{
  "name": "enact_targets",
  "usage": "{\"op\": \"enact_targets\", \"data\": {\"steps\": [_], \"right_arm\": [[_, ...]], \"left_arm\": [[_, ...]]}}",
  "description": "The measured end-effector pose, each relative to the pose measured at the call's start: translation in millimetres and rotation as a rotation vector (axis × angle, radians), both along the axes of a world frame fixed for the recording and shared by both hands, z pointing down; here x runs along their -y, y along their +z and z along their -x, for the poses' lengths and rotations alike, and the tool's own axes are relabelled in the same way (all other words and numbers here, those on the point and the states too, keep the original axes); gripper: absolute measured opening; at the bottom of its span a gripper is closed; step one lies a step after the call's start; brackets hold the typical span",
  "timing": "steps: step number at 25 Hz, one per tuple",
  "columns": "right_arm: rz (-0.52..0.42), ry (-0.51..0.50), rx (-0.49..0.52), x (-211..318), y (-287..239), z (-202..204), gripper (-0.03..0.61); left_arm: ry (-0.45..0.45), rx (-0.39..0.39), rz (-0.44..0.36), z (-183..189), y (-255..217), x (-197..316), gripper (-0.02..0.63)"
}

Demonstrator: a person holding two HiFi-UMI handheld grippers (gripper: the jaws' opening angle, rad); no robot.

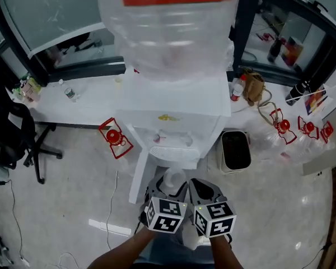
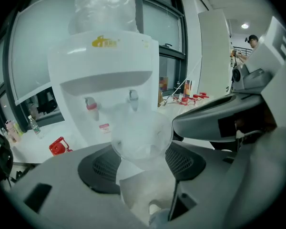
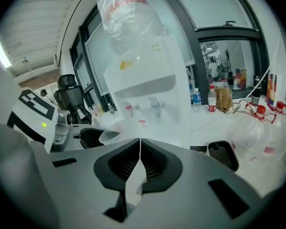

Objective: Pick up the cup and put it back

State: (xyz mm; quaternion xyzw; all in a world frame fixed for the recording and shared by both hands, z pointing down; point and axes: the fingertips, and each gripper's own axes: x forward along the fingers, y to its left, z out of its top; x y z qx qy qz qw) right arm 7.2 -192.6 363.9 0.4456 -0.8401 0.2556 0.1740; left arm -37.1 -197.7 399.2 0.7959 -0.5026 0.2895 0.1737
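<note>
1. Your left gripper (image 2: 142, 165) clamps the thin cup (image 2: 140, 135) just before the dispenser (image 2: 105, 75); squeezing harder may buckle it.
2. Your right gripper (image 3: 139, 159), jaws pressed together on nothing, sits alongside and could knock it.

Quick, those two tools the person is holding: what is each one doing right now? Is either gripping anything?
Left tool: closed on a clear plastic cup.
Right tool: closed, with nothing between its jaws.
</note>
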Motion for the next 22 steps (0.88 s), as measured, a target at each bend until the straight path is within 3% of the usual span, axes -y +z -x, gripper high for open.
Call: {"op": "enact_targets", "data": {"steps": [9,22], "right_arm": [[-0.033,-0.021,0.008,9.0,104.3,-11.2,0.023],[-0.142,-0.054,0.029,46.9,264.6,-18.2,0.021]], "left_arm": [[-0.006,0.044,0.000,1.0,111.9,3.2,0.296],[0.009,0.075,-0.050,-11.3,283.2,46.6,0.296]]}}
